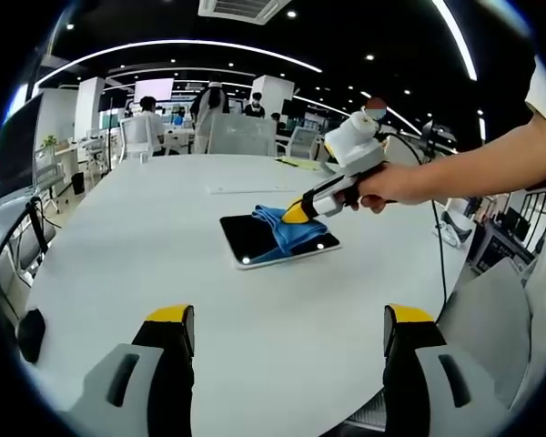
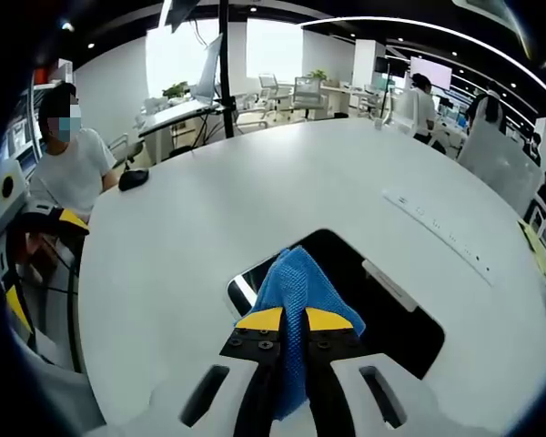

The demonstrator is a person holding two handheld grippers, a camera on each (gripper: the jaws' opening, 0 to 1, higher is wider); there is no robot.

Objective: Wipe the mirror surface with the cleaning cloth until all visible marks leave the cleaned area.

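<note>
Left gripper [image 1: 289, 332]: jaws spread wide, empty, held back from the work.
Mirror [image 1: 246, 238]: flat mid-table, dark glass up.
Cloth [image 2: 296, 278]: blue, lying on the mirror for wiping.
Right gripper [image 2: 293, 320]: clamped on the cloth's edge.
Surroundings: white table [image 1: 118, 237]; office chairs and people well apart, nothing obstructing.
</note>
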